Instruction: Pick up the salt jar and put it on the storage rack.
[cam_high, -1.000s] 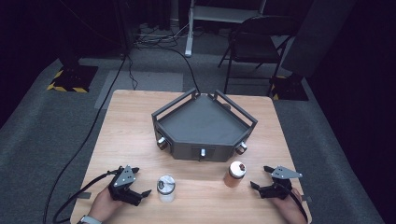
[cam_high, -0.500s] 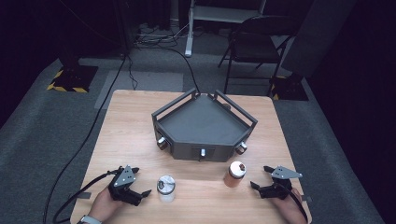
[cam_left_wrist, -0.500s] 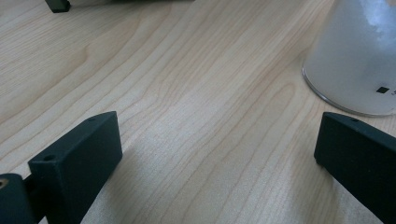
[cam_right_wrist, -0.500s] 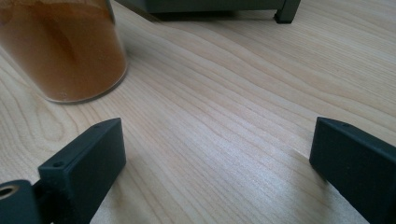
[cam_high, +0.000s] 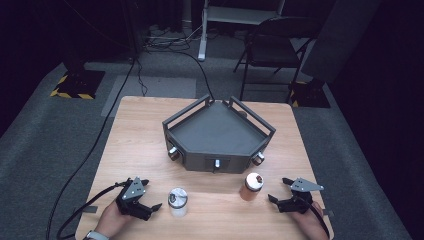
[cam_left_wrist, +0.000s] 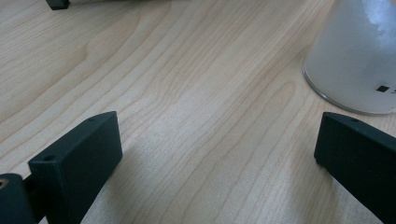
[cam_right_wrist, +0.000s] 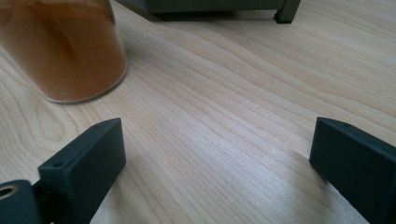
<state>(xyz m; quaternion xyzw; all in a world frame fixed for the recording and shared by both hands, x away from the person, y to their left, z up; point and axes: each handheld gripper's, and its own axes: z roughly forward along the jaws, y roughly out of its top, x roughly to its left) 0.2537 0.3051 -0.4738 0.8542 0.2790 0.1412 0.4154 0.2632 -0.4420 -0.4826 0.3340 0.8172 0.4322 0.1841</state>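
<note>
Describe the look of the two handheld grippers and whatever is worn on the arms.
Both the left gripper and right gripper are black, with two blocky matte jaws and a grey three-cornered plate on top. A black cable trails from the left one. A light wristband sits at the left wrist.

The high view looks forward and down over the whole table (cam_high: 140, 130). Each gripper view skims the wood closely, apparently towards twelve o'clock, sharing that tabletop's near edge.

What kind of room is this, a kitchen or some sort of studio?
Probably a recording studio or lab, not a kitchen: dark curtained walls, grey carpet with trailing black cables, a black folding chair, one light wooden table.
</note>
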